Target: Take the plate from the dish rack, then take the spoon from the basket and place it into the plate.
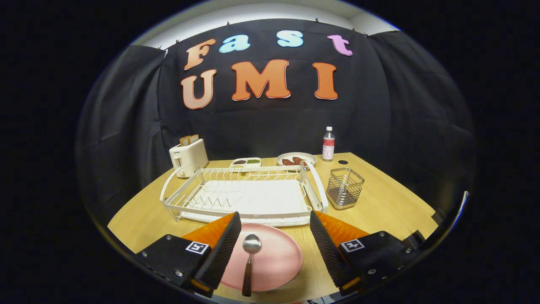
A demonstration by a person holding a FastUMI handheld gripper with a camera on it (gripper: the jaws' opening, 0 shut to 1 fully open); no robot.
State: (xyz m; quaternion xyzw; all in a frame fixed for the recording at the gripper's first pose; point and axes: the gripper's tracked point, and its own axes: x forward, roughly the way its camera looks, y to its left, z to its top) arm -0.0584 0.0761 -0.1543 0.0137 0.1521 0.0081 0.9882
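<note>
A pink plate lies flat on the wooden table, just in front of the white dish rack. A spoon with a metal bowl and a dark handle rests on the plate, its bowl toward the rack. My gripper is open, its two fingers spread wide on either side of the plate. The spoon lies between them, closer to the left finger, and neither finger touches it. A wire basket stands to the right of the rack, with nothing visible inside it.
Behind the rack stand a white toaster, a small divided tray with food, a white dish with food, and a bottle. Bare tabletop lies to the right of the basket.
</note>
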